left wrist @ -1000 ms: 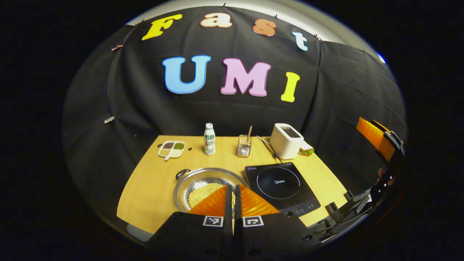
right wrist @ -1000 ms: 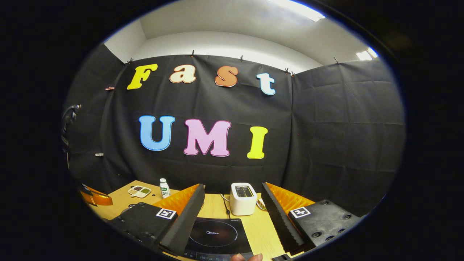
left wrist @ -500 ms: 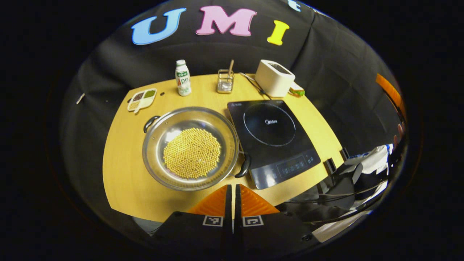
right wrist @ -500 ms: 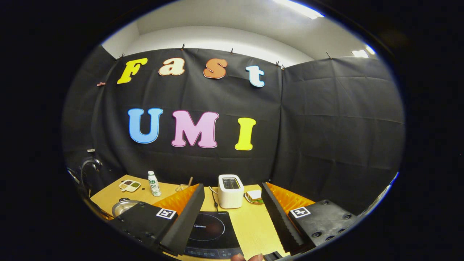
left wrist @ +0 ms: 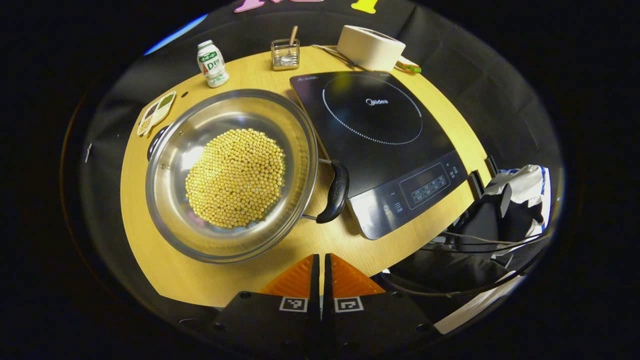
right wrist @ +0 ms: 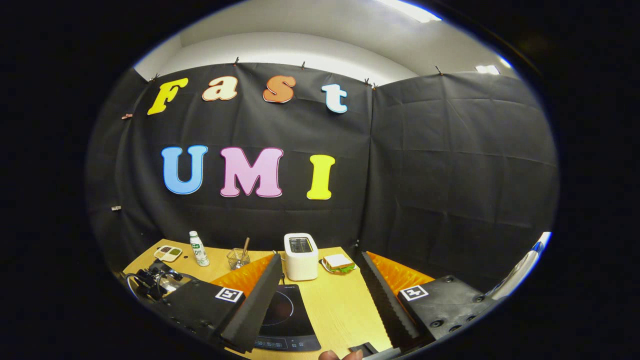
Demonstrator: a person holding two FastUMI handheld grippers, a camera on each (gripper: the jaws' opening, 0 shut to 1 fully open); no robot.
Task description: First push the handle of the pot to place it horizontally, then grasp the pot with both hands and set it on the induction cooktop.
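Pot [left wrist: 232,175] of yellow beans [left wrist: 235,177] is sitting on the table [left wrist: 165,270] just ahead of the left gripper [left wrist: 320,265] and to the left of its fingers, which are pressed together with nothing between them. The pot's near handle [left wrist: 335,192] is lying ahead of the jaws, slightly to their right, close against the front corner of the cooktop [left wrist: 380,140]; the far handle [left wrist: 155,142] is peeking out beyond the rim on the left. The cooktop is resting ahead and to the right of the jaws, bare on top. Farther ahead are standing a bottle [left wrist: 212,65], a small glass holder [left wrist: 285,52] and a toaster [left wrist: 370,47].

The right gripper [right wrist: 320,290] is hanging with its fingers spread wide apart, gripping nothing. Between and below its jaws are lying the cooktop [right wrist: 287,320] and bare table [right wrist: 340,310], with the toaster [right wrist: 301,256] and a sandwich [right wrist: 339,262] beyond.
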